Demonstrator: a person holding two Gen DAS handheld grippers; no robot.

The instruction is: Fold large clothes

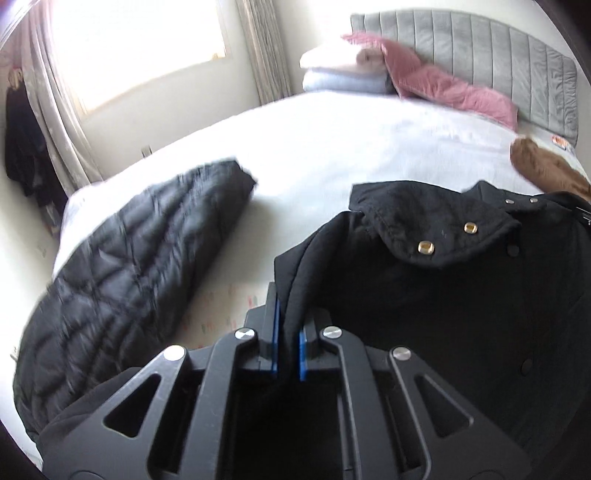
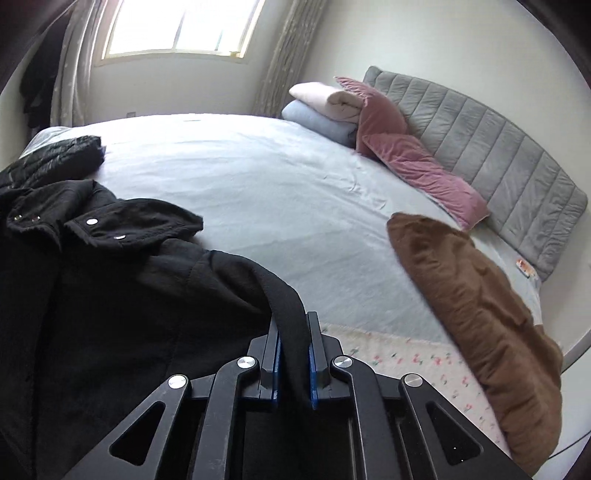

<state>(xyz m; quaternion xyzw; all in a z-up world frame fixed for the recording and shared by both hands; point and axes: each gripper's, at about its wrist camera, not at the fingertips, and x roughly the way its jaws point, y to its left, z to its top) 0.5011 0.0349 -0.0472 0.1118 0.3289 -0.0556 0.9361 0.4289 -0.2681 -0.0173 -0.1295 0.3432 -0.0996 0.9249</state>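
Observation:
A large black coat [image 1: 443, 295] with snap buttons on its collar lies over the near part of the white bed [image 1: 332, 155]. My left gripper [image 1: 290, 314] is shut on a fold at the coat's left edge. In the right wrist view the same coat [image 2: 92, 295] fills the left side, and my right gripper [image 2: 293, 332] is shut on a fold at its right edge. Both folds run up between the blue pads.
A black quilted jacket [image 1: 129, 266] lies on the bed to the left. A brown garment [image 2: 480, 314] lies to the right. Folded white and blue blankets [image 2: 325, 107] and a pink quilt [image 2: 406, 162] sit by the grey headboard [image 2: 498, 147]. A window [image 2: 184, 26] is behind.

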